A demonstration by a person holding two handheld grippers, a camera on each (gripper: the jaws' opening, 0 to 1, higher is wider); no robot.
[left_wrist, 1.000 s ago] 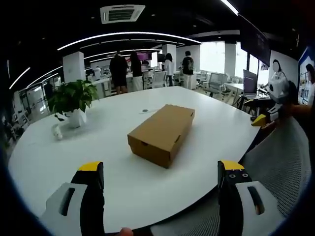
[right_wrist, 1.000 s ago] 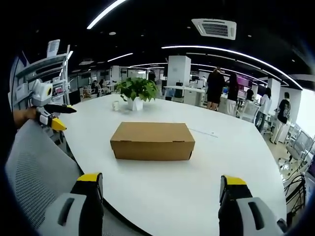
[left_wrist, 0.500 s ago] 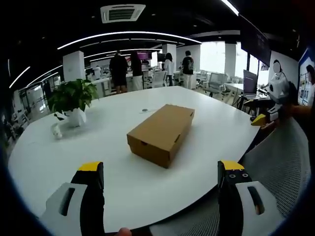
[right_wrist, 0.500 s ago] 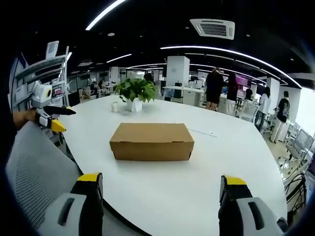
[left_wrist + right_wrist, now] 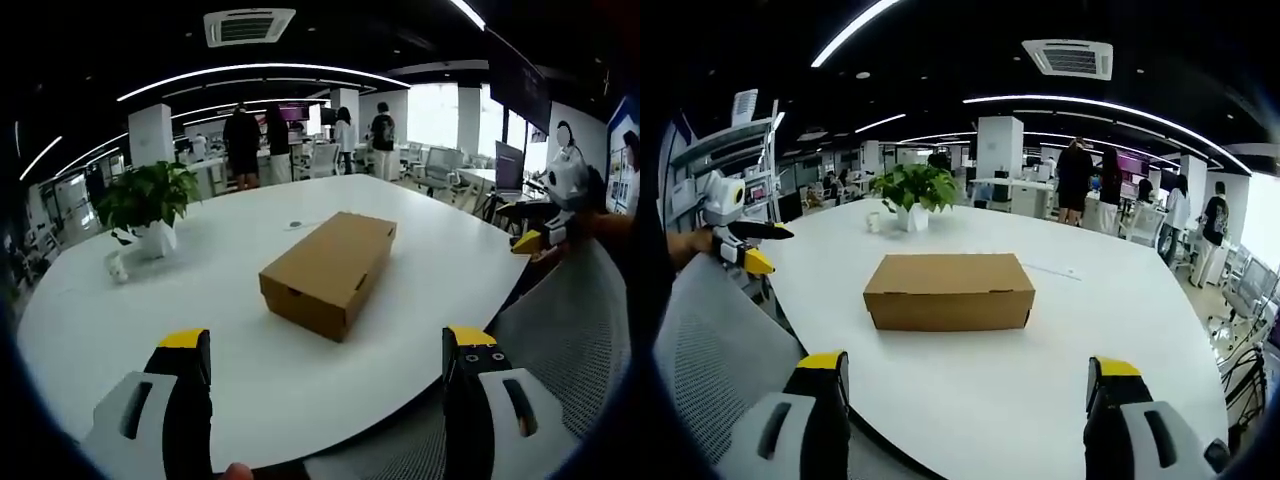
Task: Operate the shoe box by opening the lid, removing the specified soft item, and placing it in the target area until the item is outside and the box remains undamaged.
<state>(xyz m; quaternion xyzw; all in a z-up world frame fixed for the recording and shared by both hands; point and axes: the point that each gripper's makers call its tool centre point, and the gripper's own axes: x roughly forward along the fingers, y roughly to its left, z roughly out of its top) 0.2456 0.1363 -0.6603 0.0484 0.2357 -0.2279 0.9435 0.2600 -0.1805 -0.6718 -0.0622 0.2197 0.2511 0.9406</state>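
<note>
White tabletop [image 5: 250,330] spreads ahead of both claws, the largest surface present, round-edged and bare apart from a few items. Grey mesh chair back [image 5: 710,340] sits low beside the right gripper's left jaw.

Change over the last second: almost none. In the right gripper view the scene has sunk slightly, consistent with a small tilt of the camera; the box itself has not been moved. Judgement: the task has not begun, and the approach is still pending.

Cardboard shoe box [image 5: 328,271] lies ahead of the left gripper [image 5: 327,365], between the lines of its jaws and well apart from them. From the right gripper [image 5: 967,385] it presents its long side [image 5: 949,290], again centred ahead and well clear. Lid is seated flat and closed; corners look square, with no dents visible. The soft item is presumably inside and cannot be seen.

Both claws stand with jaws spread wide, holding nothing.

Potted plant [image 5: 148,205] stands beyond the box, towards the left jaw's side in the left gripper view.
</note>
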